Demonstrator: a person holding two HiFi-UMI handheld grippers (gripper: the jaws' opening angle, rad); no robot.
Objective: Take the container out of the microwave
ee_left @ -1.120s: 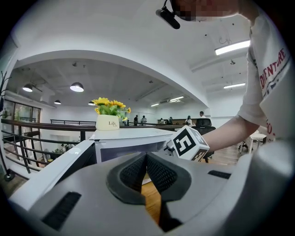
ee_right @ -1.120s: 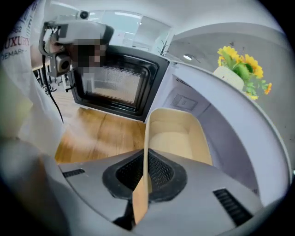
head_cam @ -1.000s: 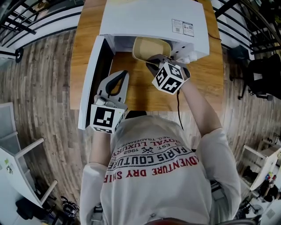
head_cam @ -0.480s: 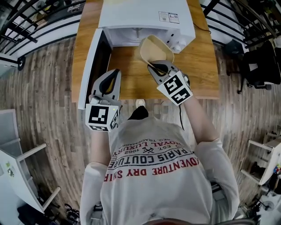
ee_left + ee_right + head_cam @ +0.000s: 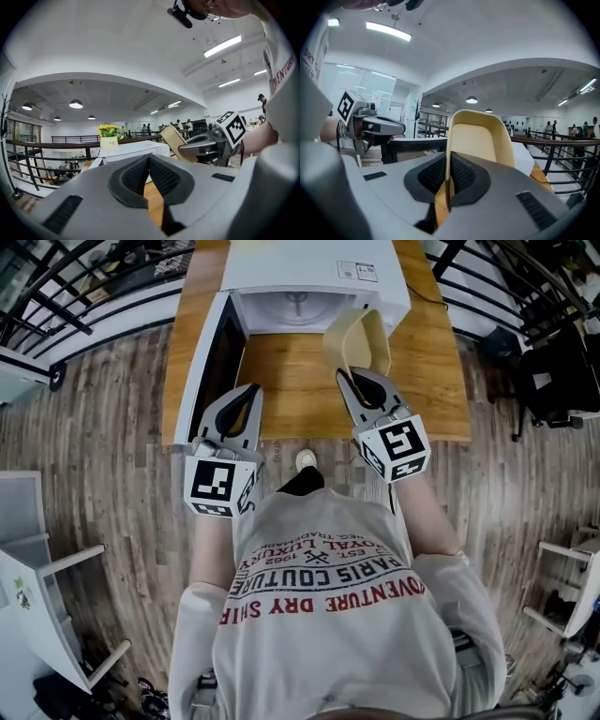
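The beige container (image 5: pixel 356 338) hangs on edge above the wooden table (image 5: pixel 291 390), in front of the white microwave (image 5: pixel 309 263). My right gripper (image 5: pixel 350 377) is shut on its rim; in the right gripper view the rim (image 5: pixel 476 136) stands clamped between the black pads of the right gripper (image 5: pixel 448 161). The microwave's door (image 5: pixel 208 357) stands open at the left, and the lit cavity (image 5: pixel 295 307) holds nothing. My left gripper (image 5: pixel 246 395) hovers beside the door with its jaws closed on nothing, pads of the left gripper (image 5: pixel 149 159) touching. The left gripper view also shows the container (image 5: pixel 171 138).
A pot of yellow flowers (image 5: pixel 108 136) sits on top of the microwave. Black railings (image 5: pixel 56 306) run along the floor to the left, and dark chairs (image 5: pixel 553 381) stand to the right. The table's near edge (image 5: pixel 309 439) lies just in front of the person.
The container has come out of the microwave cavity, risen and tipped onto its edge as my right gripper drew back and rolled. My left gripper rose and shifted a little.
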